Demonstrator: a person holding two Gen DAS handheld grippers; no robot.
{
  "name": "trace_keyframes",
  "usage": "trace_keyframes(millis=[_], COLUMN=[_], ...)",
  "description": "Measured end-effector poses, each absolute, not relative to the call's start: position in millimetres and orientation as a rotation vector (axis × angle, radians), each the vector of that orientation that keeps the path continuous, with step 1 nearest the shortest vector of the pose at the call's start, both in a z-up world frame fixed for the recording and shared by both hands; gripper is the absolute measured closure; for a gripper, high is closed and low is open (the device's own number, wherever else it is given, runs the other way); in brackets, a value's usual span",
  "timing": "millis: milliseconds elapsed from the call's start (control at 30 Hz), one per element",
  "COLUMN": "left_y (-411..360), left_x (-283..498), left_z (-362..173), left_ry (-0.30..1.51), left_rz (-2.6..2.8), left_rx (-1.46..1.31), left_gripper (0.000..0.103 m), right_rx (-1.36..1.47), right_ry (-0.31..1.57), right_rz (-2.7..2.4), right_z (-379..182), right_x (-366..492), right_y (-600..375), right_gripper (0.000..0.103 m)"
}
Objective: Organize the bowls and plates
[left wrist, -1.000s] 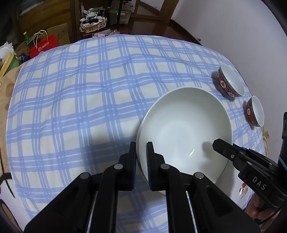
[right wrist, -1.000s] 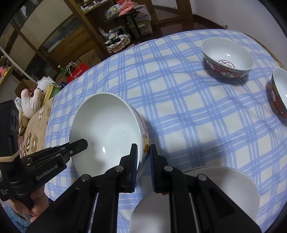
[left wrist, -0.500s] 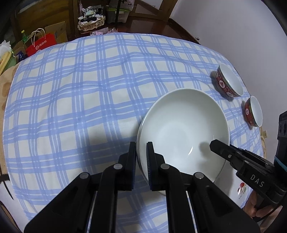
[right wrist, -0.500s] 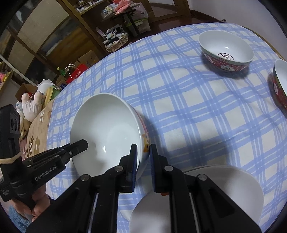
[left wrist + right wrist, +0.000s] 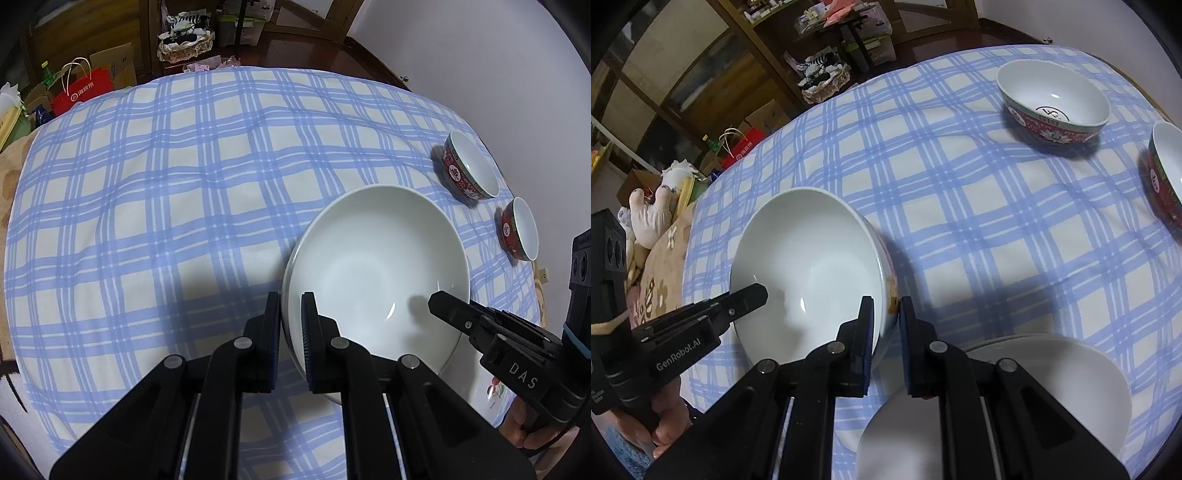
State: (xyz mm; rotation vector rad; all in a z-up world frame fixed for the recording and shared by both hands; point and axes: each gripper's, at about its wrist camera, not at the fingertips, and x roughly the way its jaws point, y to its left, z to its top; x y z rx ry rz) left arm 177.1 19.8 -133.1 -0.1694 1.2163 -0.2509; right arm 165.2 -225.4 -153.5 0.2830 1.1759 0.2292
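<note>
Both grippers pinch the rim of one big white bowl above the checked table.

The left gripper [image 5: 291, 317] has its two fingers pressed on the left rim of the white bowl [image 5: 373, 266], one finger inside and one outside. The right gripper [image 5: 886, 325] pinches the right rim of the same bowl in the same way, and both point steeply down. The bowl is at the near side of the blue checked tablecloth [image 5: 166, 192]. Two small red bowls stand well apart from it at the far right: one red bowl [image 5: 1052, 103] farther, the second red bowl [image 5: 1167, 173] at the right edge. Near the right gripper, white plates [image 5: 1052, 373] lie stacked on the cloth. A hand [image 5: 670, 417] holds the left gripper's handle.
</note>
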Motion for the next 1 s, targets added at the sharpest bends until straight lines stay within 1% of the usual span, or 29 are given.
trace_keyframes(millis=[433, 667, 1000], left_y=[15.1, 8.3, 14.6], left_x=[177.6, 176.8, 176.8], left_z=[-130.2, -129.7, -124.7], left_ry=[1.214, 1.198, 1.194], left_rz=[-0.254, -0.257, -0.276], left_rx=[-0.149, -0.092, -0.131], left_gripper=[0.093, 0.092, 0.091], right_rx=[0.225, 0.199, 0.197], right_ry=[1.172, 1.176, 1.176], right_rz=[0.216, 0.215, 0.213], right_z=[-154.4, -155.4, -154.9], right_x=[164.9, 166.1, 166.3], right_y=[-221.0, -219.7, -219.2], right_gripper=[0.089, 0.089, 0.088])
